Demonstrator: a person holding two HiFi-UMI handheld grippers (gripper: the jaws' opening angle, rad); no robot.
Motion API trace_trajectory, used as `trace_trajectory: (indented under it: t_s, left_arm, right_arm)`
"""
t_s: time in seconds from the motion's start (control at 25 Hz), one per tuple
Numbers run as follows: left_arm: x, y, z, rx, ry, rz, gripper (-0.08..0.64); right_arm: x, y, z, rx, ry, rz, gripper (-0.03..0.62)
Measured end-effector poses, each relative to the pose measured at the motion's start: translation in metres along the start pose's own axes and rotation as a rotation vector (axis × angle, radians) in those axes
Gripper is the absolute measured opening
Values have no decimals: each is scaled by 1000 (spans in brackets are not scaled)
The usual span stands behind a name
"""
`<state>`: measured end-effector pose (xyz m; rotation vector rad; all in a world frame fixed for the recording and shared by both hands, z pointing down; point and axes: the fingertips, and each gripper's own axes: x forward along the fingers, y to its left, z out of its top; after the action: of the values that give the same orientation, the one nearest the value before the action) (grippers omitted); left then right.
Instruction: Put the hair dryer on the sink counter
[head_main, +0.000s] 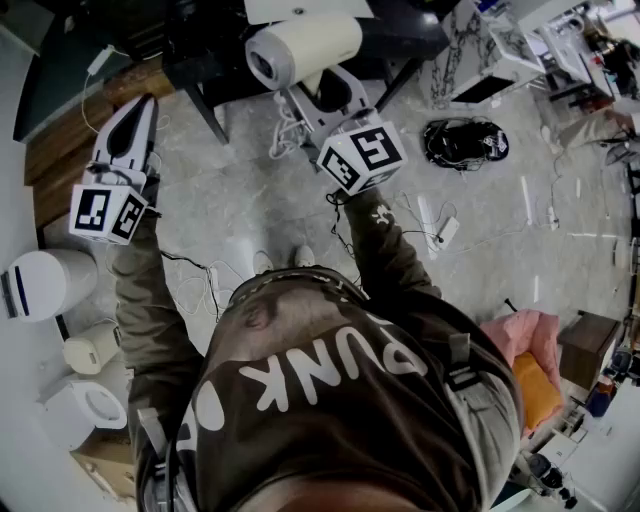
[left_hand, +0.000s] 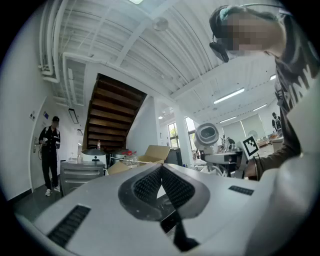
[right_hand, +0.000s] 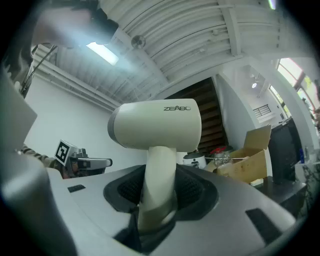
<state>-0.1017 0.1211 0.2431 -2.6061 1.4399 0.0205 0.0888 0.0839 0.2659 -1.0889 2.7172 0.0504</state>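
While gripped by its handle in the right gripper, the hair dryer stands upright.
Barrel above those jaws; left gripper pinched closed, empty.

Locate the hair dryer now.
Top centre of the head view: the hair dryer is held by its handle in the right gripper, up in front of the person, with the left gripper off to its left.
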Motion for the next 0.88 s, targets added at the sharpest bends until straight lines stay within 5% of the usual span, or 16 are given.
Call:
trace_trajectory:
  t_s: [0.88]
  left_arm:
    - [17,-19,3,20,19,28,-6]
  right_arm:
    - [-9,-19,0,23,2,30,164]
